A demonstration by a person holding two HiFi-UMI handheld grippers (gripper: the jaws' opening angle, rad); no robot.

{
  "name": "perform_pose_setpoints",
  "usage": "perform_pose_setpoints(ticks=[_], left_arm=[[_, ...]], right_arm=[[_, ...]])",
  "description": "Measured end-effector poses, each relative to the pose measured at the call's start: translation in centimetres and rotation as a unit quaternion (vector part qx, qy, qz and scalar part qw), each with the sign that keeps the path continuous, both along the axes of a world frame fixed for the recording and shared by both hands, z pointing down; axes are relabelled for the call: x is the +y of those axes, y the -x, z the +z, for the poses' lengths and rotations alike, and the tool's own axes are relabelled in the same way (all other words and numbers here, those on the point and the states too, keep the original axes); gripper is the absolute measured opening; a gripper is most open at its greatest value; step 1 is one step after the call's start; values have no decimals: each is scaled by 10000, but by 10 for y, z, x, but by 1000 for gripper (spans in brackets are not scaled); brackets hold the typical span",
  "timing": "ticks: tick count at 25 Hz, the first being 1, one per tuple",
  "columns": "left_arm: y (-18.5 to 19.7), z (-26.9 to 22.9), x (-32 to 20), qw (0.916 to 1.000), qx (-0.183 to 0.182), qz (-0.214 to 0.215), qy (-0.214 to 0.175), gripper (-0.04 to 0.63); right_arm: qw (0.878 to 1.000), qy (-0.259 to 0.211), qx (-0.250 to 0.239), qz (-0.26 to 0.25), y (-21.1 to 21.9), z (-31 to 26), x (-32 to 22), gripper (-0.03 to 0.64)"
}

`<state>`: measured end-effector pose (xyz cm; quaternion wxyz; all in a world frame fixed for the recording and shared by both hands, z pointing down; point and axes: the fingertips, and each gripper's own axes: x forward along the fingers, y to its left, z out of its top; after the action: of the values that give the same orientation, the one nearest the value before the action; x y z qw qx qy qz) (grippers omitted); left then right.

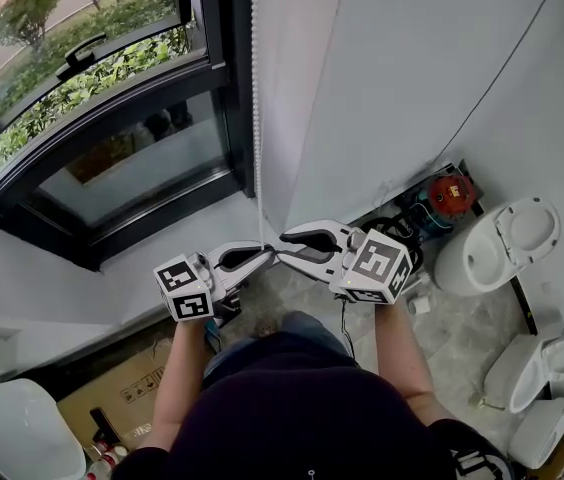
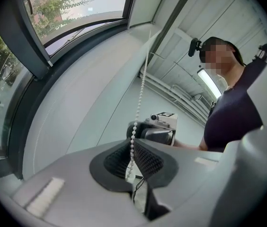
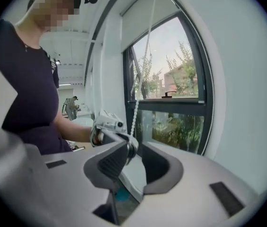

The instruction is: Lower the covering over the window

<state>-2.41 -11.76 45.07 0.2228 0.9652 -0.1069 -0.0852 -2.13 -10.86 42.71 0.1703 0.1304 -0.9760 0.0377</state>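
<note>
Tools: 2 are held, 1 in each hand, with their tips brought close together at the centre of the head view.
Left tool (image 1: 267,256) (image 2: 132,157): the jaws are closed on the bead chain (image 1: 256,118) (image 2: 140,98) (image 3: 136,110), which is pinched between the ribbed pads.
Right tool (image 1: 284,240) (image 3: 134,148): the jaws are held apart and nothing is gripped; the left tool's tip is seen through the gap.
Bead chain: 1 white chain is counted, hung straight down from 12 o'clock beside the window frame to the left tool.
Covering: 1 pale blind (image 3: 140,20) is seen at the top of the window in the right gripper view, at 12 o'clock; most of the glass is left uncovered.
Window (image 1: 132,168) (image 3: 171,79): 1 dark-framed window is placed at 10 o'clock, with greenery shown outside.
Marker cubes: 2 are counted, 1 (image 1: 184,288) at 8 o'clock of the tips and 1 (image 1: 377,265) at 4 o'clock.
Toilets: at least 2 white ones (image 1: 502,243) (image 1: 547,363) are seen on the floor at 3 to 4 o'clock.
Cardboard box (image 1: 122,388): 1 is seen at 7 o'clock.
</note>
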Motion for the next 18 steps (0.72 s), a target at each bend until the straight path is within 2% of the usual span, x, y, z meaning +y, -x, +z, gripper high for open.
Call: perform_pose_setpoints(ticks=[6,12,16,18], left_arm=[[2,-2,5,10000,17,17,-24,25],[2,-2,7,10000,67,22,52,25],[-1,-2,7,9999,81,24,64,25],[-2,-2,6,10000,64,26,57,25]], right_arm=[[9966,-372,-739,-25,21,-62,-9,91],[9827,-170,-1840,-116,33,-111,-22,89],[9784,-204,-2055,5,33,-131,-32,73],[9775,-212,-2100,67,32,-135,-34,41]])
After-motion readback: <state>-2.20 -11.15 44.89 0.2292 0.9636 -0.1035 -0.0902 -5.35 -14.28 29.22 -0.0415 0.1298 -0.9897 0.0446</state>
